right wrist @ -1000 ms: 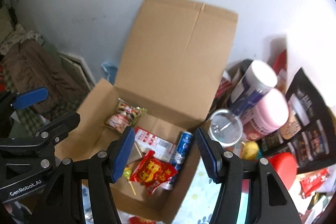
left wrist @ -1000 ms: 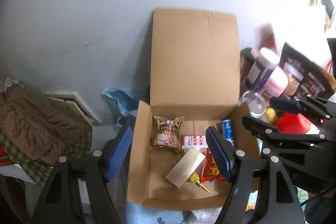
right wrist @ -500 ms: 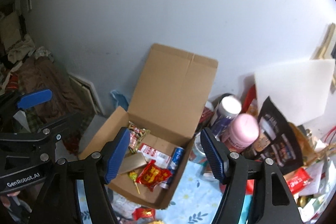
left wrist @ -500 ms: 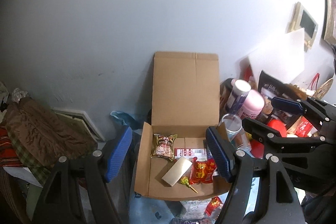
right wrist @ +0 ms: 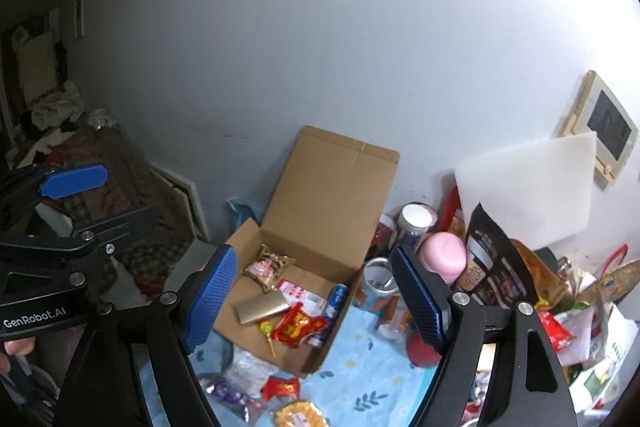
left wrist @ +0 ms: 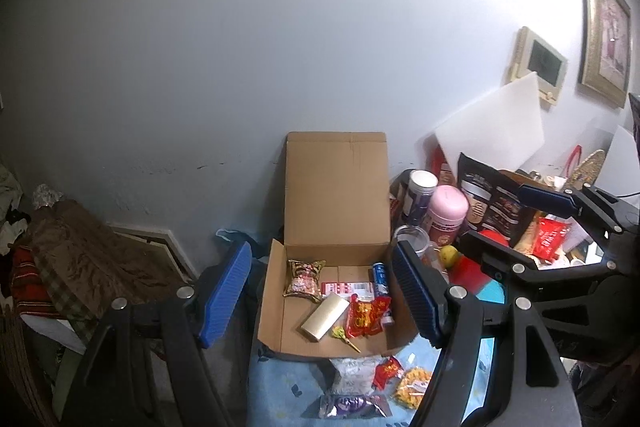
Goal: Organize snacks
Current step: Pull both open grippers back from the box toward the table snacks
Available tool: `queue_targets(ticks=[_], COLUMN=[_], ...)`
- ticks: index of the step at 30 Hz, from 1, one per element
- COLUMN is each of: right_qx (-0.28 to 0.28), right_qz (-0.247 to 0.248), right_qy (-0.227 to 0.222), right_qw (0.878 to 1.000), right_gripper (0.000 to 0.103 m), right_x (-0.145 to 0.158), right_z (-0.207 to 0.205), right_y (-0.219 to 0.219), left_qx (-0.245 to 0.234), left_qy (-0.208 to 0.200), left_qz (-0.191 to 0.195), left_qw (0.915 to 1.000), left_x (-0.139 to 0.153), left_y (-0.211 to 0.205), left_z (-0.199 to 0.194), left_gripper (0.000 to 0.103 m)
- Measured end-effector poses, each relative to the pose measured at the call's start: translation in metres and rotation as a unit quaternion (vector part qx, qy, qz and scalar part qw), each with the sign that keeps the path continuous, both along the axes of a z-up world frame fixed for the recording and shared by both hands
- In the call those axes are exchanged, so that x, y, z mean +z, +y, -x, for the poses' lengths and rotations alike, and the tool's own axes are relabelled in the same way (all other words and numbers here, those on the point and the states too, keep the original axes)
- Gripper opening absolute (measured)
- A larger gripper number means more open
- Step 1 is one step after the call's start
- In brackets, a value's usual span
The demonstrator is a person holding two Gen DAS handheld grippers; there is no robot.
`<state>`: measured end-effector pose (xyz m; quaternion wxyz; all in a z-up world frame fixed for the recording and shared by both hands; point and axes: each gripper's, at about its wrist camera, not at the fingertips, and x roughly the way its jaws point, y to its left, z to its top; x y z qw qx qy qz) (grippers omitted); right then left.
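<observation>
Between picks: both my jaws released, empty; right gripper [right wrist: 312,297] jaws just been opening. Cardboard box [left wrist: 332,307] centre frame holds snacks. Next, probably: loose packets [left wrist: 412,385] at lower frame.

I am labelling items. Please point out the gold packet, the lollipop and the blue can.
gold packet [left wrist: 323,319], left wrist view, middle of its face
lollipop [left wrist: 339,332], left wrist view, wrapped head
blue can [right wrist: 335,301], right wrist view, side

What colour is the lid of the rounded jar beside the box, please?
Pink lid, clearest in the right wrist view.
</observation>
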<state>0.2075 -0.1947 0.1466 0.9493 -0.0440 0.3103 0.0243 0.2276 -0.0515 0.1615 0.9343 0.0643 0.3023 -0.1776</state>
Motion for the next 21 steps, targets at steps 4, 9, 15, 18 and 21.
queue_targets(ticks=[4, 9, 15, 18, 21], right_qx=[0.011, 0.015, 0.018, 0.016, 0.019], right_qz=[-0.022, -0.033, -0.034, -0.035, -0.028], right_qy=[0.003, 0.007, 0.025, 0.033, 0.038], right_qw=[1.0, 0.999, 0.999, 0.999, 0.999], right_gripper=[0.081, 0.082, 0.082, 0.082, 0.082], right_x=[0.002, -0.003, -0.02, -0.03, -0.04], right_z=[0.02, 0.044, 0.069, 0.08, 0.088], right_y=[-0.001, -0.004, -0.006, -0.006, -0.005], left_qx=[-0.01, -0.021, -0.032, -0.035, -0.036], left_qy=[-0.002, -0.004, 0.015, 0.027, 0.035], left_qz=[0.014, 0.019, 0.03, 0.027, 0.022], left_qw=[0.9998, 0.9996, 0.9989, 0.9986, 0.9985], left_x=[0.003, 0.002, -0.01, -0.021, -0.034], left_y=[0.006, 0.007, 0.008, 0.006, 0.006], left_z=[0.021, 0.046, 0.067, 0.075, 0.084], left_gripper=[0.073, 0.073, 0.073, 0.073, 0.073])
